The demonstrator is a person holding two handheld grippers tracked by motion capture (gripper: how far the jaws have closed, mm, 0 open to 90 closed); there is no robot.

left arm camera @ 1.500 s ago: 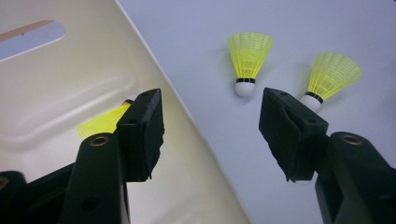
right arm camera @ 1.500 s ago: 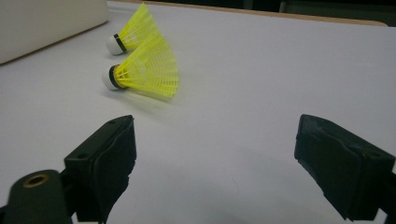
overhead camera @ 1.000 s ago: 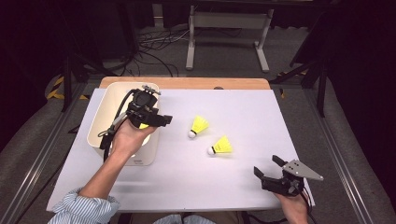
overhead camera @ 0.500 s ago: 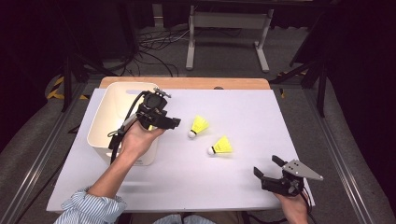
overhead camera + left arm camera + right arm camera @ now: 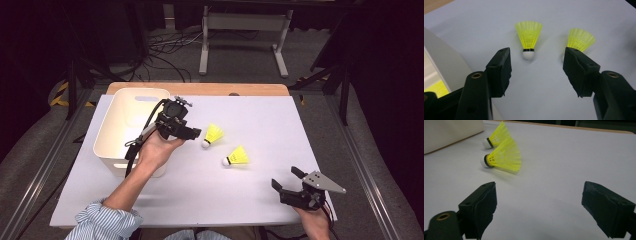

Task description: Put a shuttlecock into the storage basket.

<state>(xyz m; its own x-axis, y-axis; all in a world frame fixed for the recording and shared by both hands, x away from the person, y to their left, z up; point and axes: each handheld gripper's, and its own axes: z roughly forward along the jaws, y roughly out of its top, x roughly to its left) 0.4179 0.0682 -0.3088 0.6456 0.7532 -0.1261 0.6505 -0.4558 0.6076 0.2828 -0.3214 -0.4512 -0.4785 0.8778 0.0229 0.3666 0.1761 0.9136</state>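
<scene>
White sheeting covers the table [image 5: 320, 120], with a wooden edge showing at twelve o'clock and dark floor, cables and a metal stand beyond. At ten o'clock stands a cream bin [image 5: 116, 131]; the left gripper view catches a patch of yellow inside it, probably a shuttlecock already dropped there.

Left gripper [image 5: 195, 134] — held just past the bin's rim, jaws wide apart and gripping nothing. Its own camera frames the nearer shuttlecock [image 5: 528, 40] between the two jaws, white cork toward the gripper and skirt away, so the line-up looks like an approach for a pick by the cork end. The second shuttlecock [image 5: 580, 40] lies just beside it, toward four o'clock, partly hidden behind one jaw.

Right gripper [image 5: 289, 182] — resting low at five o'clock, well apart from both shuttlecocks, jaws spread wide and empty; judged to be waiting its turn. Both shuttlecocks lie on their sides near the table's centre, corks pointing roughly toward eight o'clock.

No brand, label or legible writing is visible on the bin, the shuttlecocks or the grippers.
</scene>
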